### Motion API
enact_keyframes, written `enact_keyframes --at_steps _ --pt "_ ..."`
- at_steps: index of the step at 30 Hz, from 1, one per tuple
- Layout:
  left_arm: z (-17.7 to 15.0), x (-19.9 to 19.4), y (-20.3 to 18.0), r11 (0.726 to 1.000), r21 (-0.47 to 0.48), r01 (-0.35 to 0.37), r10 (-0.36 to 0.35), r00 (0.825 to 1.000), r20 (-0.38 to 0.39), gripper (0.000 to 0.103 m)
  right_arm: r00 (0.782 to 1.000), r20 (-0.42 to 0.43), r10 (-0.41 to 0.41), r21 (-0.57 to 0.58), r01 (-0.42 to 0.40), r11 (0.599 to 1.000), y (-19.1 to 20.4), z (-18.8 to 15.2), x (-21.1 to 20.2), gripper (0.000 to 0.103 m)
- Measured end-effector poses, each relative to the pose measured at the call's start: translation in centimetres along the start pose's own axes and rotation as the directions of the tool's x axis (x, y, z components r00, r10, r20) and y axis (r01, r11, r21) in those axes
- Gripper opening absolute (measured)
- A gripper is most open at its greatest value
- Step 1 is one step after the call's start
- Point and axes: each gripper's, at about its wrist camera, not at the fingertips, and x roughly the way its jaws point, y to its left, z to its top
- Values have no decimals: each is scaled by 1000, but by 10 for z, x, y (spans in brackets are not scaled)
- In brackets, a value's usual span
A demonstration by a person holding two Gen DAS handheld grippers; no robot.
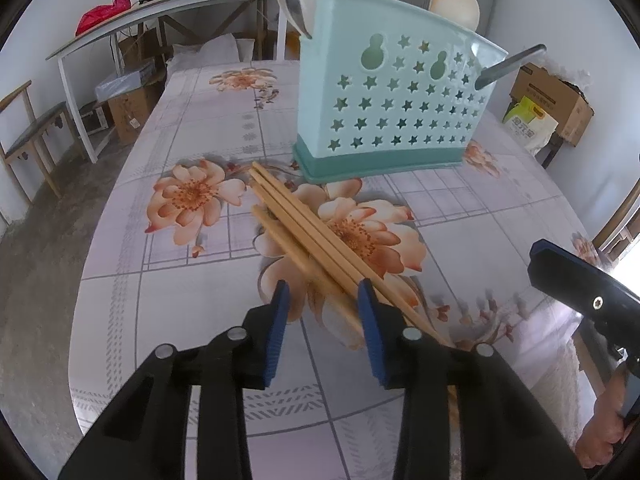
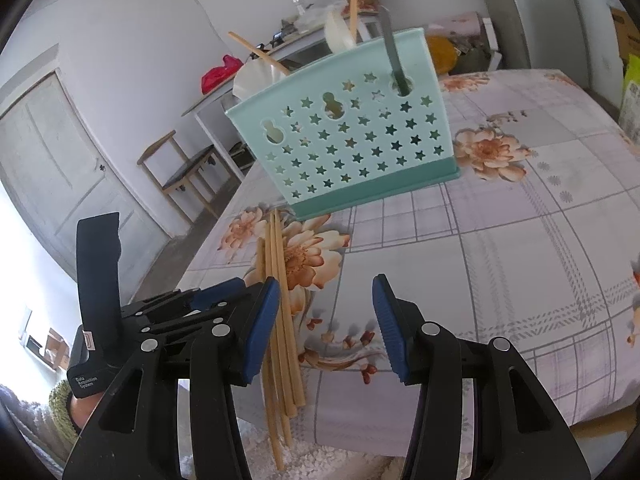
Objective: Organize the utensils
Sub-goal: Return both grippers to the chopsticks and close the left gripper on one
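On the left gripper [image 2: 224, 292]: "Data Acquisition System".

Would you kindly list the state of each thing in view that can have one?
Bundle of wooden chopsticks: lying flat on the floral tablecloth, ends overhanging the table edge.
Turquoise star-perforated plastic utensil holder: upright, holding utensils.
Grey-handled utensil: standing in the holder.
Left hand-held gripper: open, straddling the chopsticks.
Right hand-held gripper: open, empty, beside the chopsticks.
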Motion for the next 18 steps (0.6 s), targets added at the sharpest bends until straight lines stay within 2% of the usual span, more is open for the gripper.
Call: enact_keyframes --at_steps 2,3,9,13,18 --pt "-1 0 0 1000 5 -1 1 1000 -2 28 1000 -1 0 7 0 1000 -1 0 0 47" --pt "-1 1 -1 1000 8 -10 10 1000 -6 22 1000 -3 2 12 -2 1000 -2 -1 0 47" --pt "0 2 8 999 7 -32 32 1000 -1 14 999 -20 39 19 -39 999 0 -2 4 45" --pt "2 3 16 999 -4 -50 50 999 5 11 996 -51 73 -8 -74 997 8 -1 12 35" --pt "3 2 26 998 -20 -60 60 998 7 9 986 -145 82 -59 -91 994 22 -6 34 22"
